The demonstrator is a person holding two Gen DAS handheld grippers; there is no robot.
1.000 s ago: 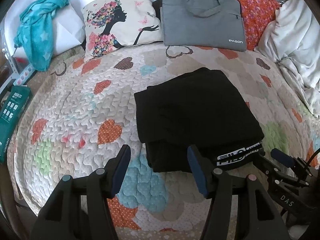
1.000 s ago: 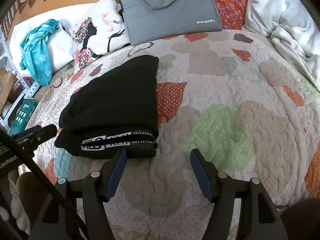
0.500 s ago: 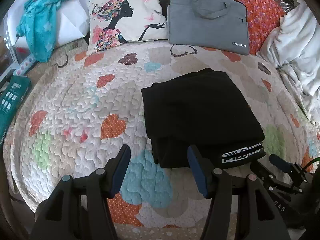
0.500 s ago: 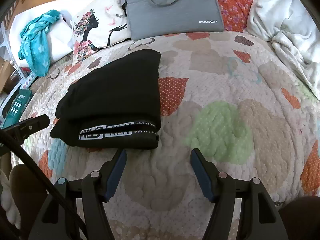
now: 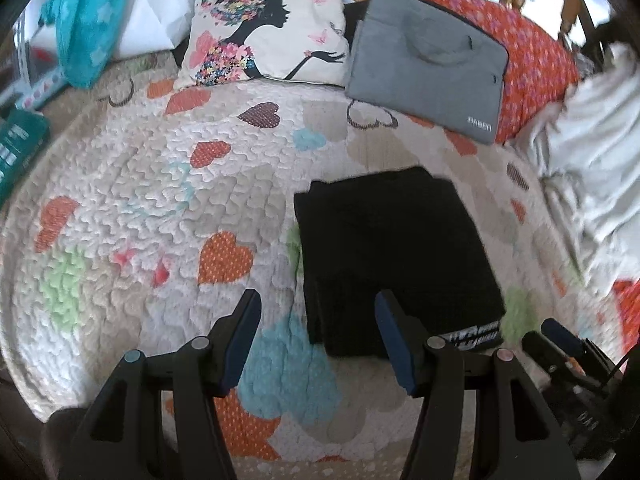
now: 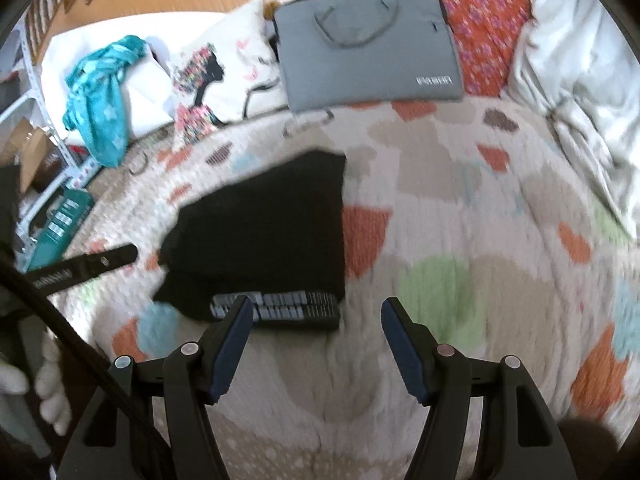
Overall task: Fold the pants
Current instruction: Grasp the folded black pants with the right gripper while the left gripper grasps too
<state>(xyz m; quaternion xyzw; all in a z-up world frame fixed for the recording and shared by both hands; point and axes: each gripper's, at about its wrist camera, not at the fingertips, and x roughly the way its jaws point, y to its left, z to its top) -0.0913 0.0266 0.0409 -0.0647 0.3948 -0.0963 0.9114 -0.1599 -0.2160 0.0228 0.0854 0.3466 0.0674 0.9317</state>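
Observation:
The black pants (image 5: 394, 256) lie folded into a compact rectangle on the heart-patterned quilt (image 5: 160, 208), with the white-lettered waistband at the near edge. My left gripper (image 5: 318, 308) is open and empty, above the near left corner of the pants. In the right wrist view the folded pants (image 6: 264, 236) lie left of centre. My right gripper (image 6: 316, 312) is open and empty, just near of the waistband (image 6: 288, 308). The other gripper's finger (image 6: 92, 264) shows at the left.
At the head of the bed lie a printed pillow (image 5: 264, 28), a grey laptop bag (image 5: 424, 64), a red floral cushion (image 5: 536, 64) and a teal towel (image 5: 88, 12). A white blanket (image 5: 600, 160) is bunched at the right. A green box (image 5: 16, 152) sits at the left edge.
Both grippers have drawn back and up from the folded pants, which look smaller and farther now. Both stayed open. The pants have not moved.

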